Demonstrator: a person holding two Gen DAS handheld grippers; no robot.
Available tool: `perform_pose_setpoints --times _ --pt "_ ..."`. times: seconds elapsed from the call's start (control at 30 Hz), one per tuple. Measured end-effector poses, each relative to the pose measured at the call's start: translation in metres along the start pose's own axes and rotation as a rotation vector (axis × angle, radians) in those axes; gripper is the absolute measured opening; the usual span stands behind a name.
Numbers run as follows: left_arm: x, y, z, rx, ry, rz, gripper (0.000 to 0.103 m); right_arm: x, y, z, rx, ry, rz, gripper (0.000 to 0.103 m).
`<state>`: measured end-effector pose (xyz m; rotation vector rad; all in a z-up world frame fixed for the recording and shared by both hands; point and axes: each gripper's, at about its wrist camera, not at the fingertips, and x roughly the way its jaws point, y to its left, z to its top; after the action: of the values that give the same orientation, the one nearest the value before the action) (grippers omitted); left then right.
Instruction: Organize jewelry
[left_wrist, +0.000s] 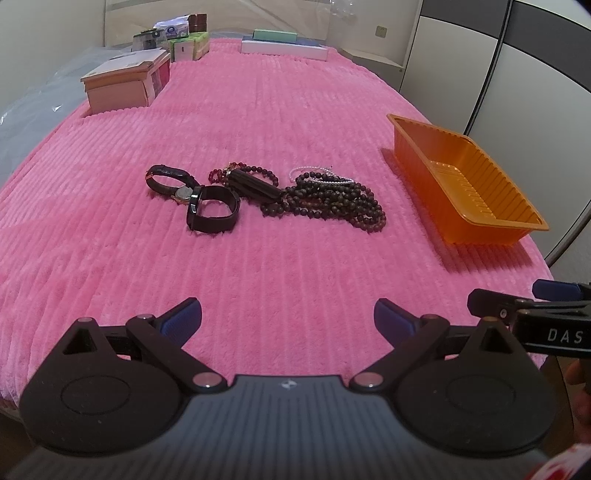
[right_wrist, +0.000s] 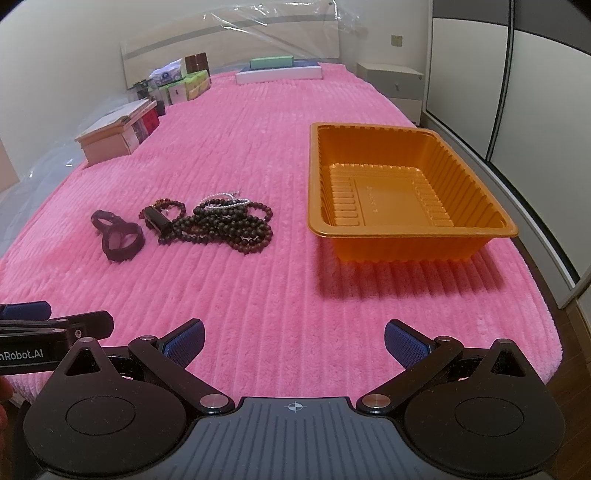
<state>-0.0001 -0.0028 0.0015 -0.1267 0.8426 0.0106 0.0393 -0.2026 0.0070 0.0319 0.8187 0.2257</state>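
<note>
The bed's pink blanket (right_wrist: 258, 295) is plush, ribbed cloth, soft and matt. At 3 o'clock of the jewelry, the orange tray (right_wrist: 406, 243) is thin glossy plastic with ribbed walls. The dark bead strands (left_wrist: 332, 201) look like polished wood with a dull sheen. The black watch band (left_wrist: 216, 218) looks matt. The fingers (right_wrist: 186, 341) carry blue textured pads on matt black plastic.

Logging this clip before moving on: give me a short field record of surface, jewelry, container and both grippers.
surface: pink ribbed blanket
jewelry: two watches and dark bead strands piled together, left of tray
container: orange plastic tray, nothing in it
left gripper: jaws open, holding nothing, short of the jewelry
right gripper: jaws open, holding nothing, short of the tray
</note>
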Motion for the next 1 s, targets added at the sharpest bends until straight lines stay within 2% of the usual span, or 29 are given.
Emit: perform_pose_setpoints --times 0.83,1.0 --pt "-0.0015 -0.0027 0.0036 0.006 -0.003 -0.004 0.099 -0.0009 0.0005 0.0038 0.001 0.000 0.003 0.103" --pt "-0.0004 -0.0032 0.0046 -0.001 -0.003 -0.004 0.099 0.0025 -0.0053 0.0015 0.024 0.006 0.032 0.103"
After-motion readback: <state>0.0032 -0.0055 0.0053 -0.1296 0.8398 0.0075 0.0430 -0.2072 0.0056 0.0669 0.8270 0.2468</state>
